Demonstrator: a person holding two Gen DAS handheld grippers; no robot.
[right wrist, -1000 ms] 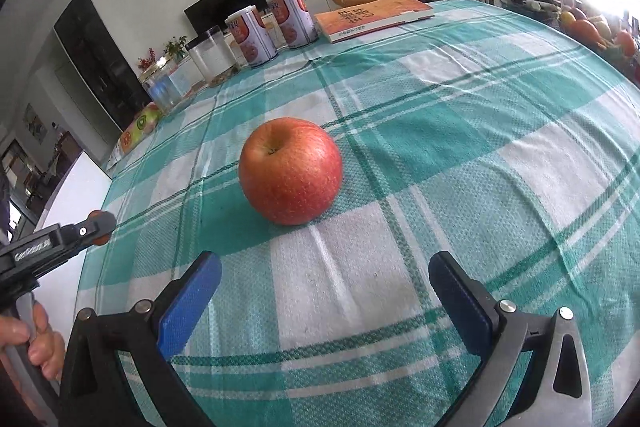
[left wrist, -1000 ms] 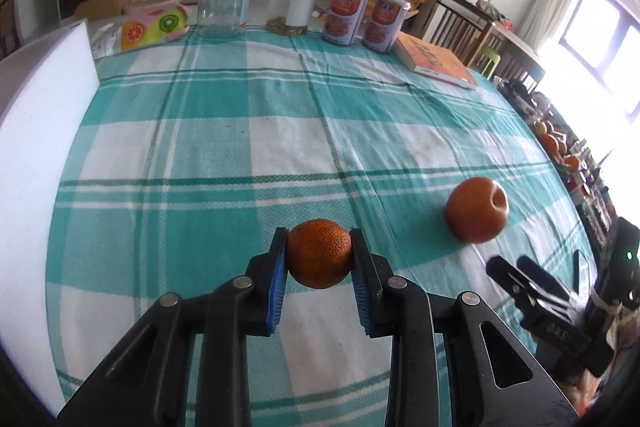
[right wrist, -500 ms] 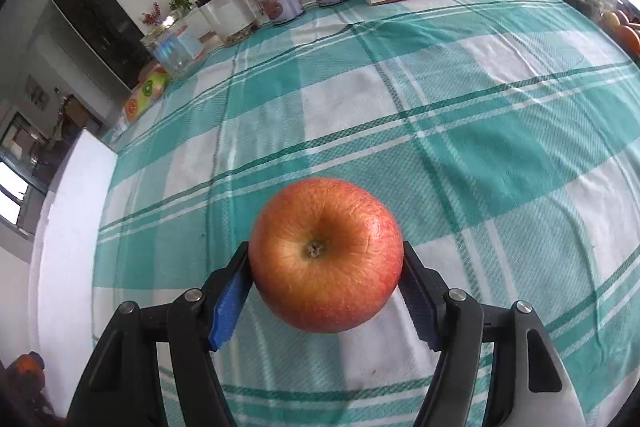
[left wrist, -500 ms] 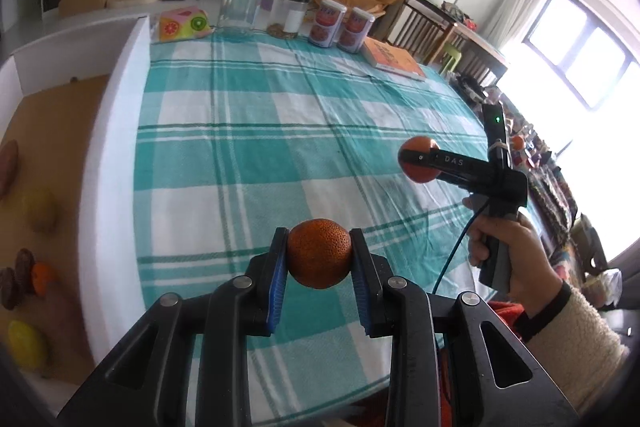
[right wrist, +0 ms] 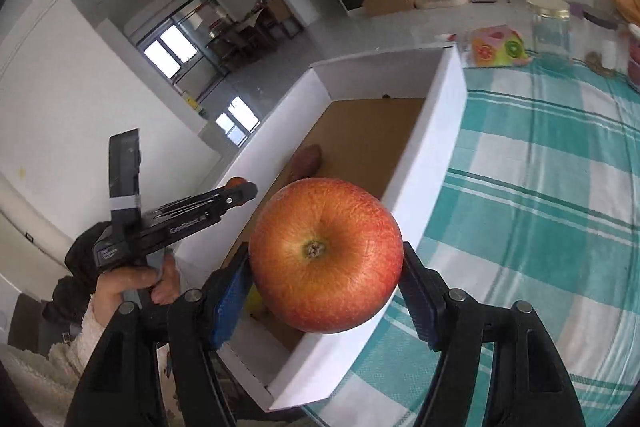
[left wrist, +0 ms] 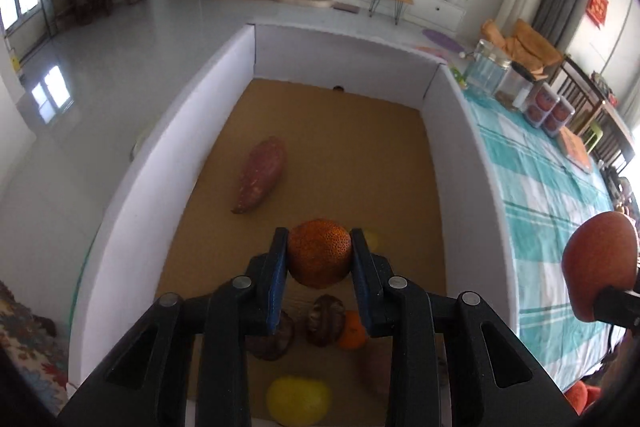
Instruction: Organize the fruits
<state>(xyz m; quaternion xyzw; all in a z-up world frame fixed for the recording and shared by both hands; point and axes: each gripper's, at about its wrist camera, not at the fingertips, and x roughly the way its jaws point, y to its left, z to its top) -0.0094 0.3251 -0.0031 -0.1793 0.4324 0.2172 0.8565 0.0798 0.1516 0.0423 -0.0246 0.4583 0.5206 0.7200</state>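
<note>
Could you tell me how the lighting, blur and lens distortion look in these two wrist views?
Left wrist view: the orange is sharp, the box walls bow from the fisheye, the floor glares with window reflections, and the corners are dark. Right wrist view: the apple is crisp and evenly lit, the tablecloth smears slightly at the right edge, and the box's near wall looks softly blurred.

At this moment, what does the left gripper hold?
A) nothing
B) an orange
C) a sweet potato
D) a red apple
B: in the left wrist view the left gripper has its blue pads pressed on both sides of an orange, above the white box; the sweet potato lies on the box floor, and the apple is in the right gripper.
</note>
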